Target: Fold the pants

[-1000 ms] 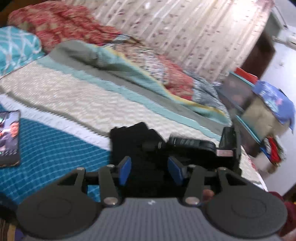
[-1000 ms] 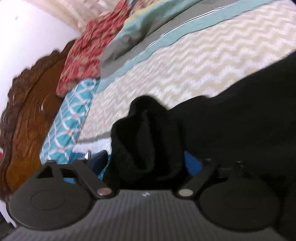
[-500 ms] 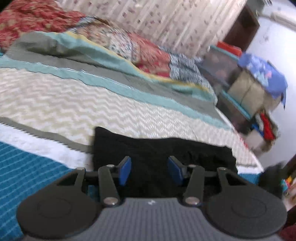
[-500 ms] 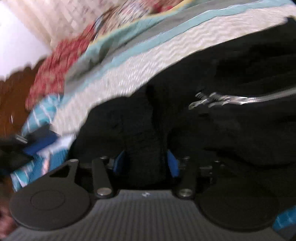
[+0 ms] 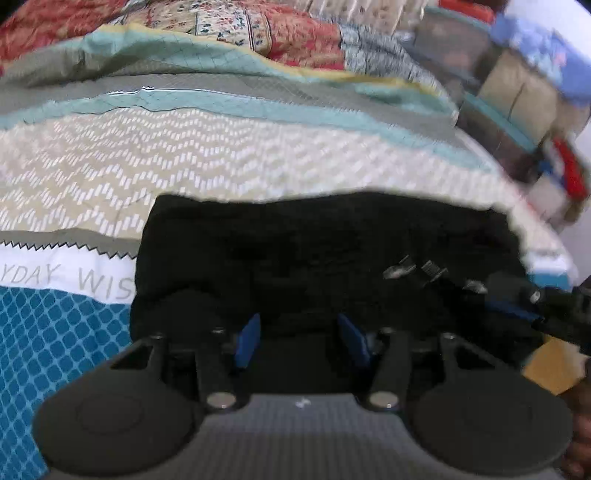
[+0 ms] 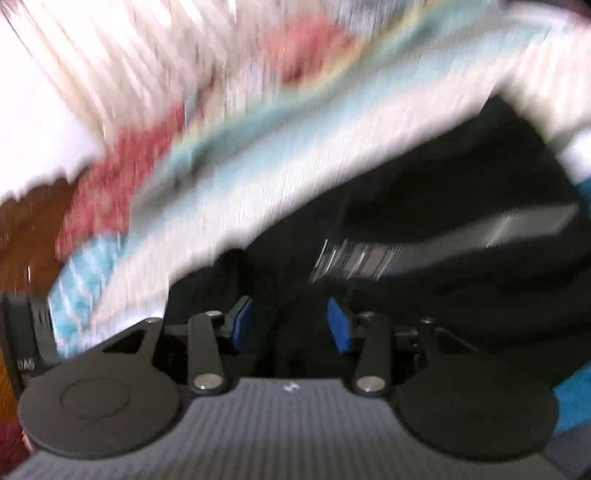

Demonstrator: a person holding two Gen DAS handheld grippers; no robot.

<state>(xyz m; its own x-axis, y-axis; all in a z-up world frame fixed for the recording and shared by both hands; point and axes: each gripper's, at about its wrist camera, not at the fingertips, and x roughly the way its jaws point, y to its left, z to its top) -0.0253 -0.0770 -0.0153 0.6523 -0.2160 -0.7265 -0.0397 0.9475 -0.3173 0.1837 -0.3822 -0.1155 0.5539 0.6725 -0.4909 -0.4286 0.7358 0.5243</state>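
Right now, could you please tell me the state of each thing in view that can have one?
black pants: folded into a compact stack, lying on the bed
zipper: looks closed, blurred
left gripper: open, holding nothing
right gripper: open, view blurred
quilt: rumpled along the bed's far side

Black fabric pants [image 5: 325, 258], carrying a silver metal zipper [image 5: 424, 271], lie on a bedspread [image 5: 147, 177] banded in beige-and-white chevron, grey, pale teal, white with grey lettering, and teal-blue diamond check. Behind lies a red, cream and blue floral patchwork quilt [image 5: 258, 29]. Both grippers bear blue finger pads [image 5: 247, 341] on black frames.
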